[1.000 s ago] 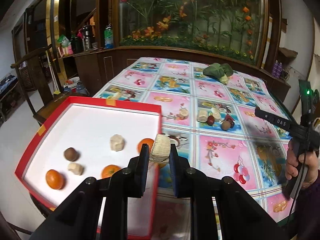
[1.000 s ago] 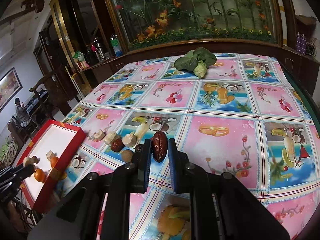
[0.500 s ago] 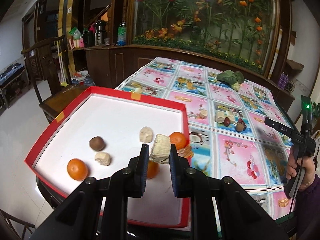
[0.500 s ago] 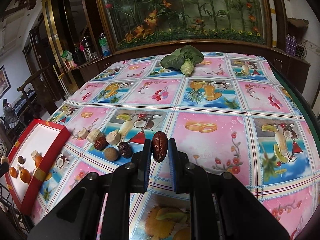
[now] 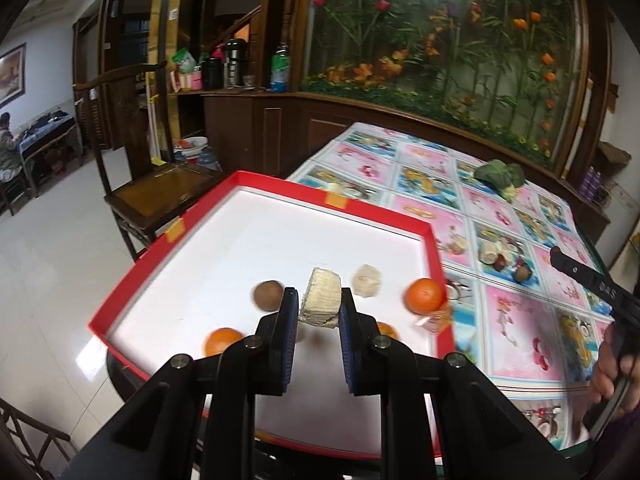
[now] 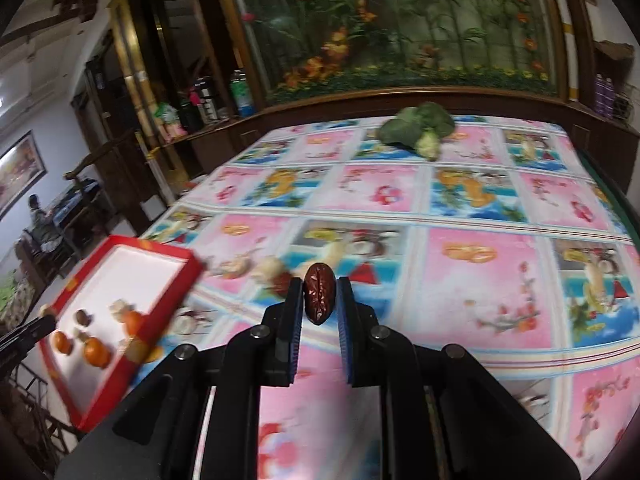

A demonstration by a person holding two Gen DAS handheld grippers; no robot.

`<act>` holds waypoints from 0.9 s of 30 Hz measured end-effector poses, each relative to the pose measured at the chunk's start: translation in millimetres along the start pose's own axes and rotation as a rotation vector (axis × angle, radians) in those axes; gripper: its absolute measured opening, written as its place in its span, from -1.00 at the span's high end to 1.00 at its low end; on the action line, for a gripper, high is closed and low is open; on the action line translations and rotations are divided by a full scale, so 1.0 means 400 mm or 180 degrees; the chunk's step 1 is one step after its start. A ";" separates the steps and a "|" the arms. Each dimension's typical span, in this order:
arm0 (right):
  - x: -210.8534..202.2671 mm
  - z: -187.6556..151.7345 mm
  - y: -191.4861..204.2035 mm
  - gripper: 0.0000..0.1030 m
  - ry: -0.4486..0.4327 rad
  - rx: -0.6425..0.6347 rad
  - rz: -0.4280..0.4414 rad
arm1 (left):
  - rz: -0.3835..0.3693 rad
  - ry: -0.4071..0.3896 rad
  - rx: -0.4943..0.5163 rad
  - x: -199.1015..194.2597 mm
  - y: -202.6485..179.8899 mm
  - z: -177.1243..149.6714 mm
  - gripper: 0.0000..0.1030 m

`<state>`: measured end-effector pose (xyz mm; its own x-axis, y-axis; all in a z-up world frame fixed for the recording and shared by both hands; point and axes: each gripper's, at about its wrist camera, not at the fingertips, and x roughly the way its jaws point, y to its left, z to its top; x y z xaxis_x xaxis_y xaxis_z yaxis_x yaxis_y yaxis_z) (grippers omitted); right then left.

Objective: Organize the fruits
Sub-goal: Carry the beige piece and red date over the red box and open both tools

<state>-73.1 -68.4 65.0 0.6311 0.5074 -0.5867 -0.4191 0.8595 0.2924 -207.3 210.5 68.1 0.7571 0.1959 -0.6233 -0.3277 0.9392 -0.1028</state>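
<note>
My left gripper (image 5: pixel 319 308) is shut on a pale banana piece (image 5: pixel 321 295) and holds it above the red-rimmed white tray (image 5: pixel 332 196). In the tray lie oranges (image 5: pixel 425 295), a brown round fruit (image 5: pixel 267 295) and another pale piece (image 5: pixel 366 280). My right gripper (image 6: pixel 319 300) is shut on a dark red date (image 6: pixel 319 293) above the tablecloth. The tray (image 6: pixel 132 244) lies to its left. A small heap of fruit pieces (image 5: pixel 505 257) lies on the cloth, blurred in the right wrist view (image 6: pixel 276 270).
A leafy green vegetable (image 6: pixel 420 126) lies at the table's far side. A wooden chair (image 5: pixel 160 188) stands left of the tray. A wooden cabinet with bottles (image 5: pixel 240 68) runs behind the table. The other hand-held gripper (image 5: pixel 592 280) shows at the right.
My left gripper has carried the banana piece left, from the tray's right rim to over its middle. My right gripper has swung left with the date, closer to the tray.
</note>
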 end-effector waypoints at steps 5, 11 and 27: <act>0.018 -0.018 0.191 0.64 0.0056 -0.0256 0.0548 | 0.0124 -0.0021 -0.0046 0.000 0.041 -0.002 0.65; 0.048 -0.054 0.373 0.64 0.0225 -0.0490 0.1034 | 0.0267 -0.0016 -0.0149 0.005 0.098 -0.012 0.65; 0.134 -0.187 0.525 0.64 0.1009 -0.0938 0.1422 | 0.0369 0.0083 -0.0126 0.034 0.137 -0.029 0.65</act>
<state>-176.1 134.6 38.5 0.1476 0.7325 -0.6646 -0.7891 0.4924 0.3674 -221.5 261.2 44.8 0.6980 0.2947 -0.6527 -0.4346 0.8987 -0.0591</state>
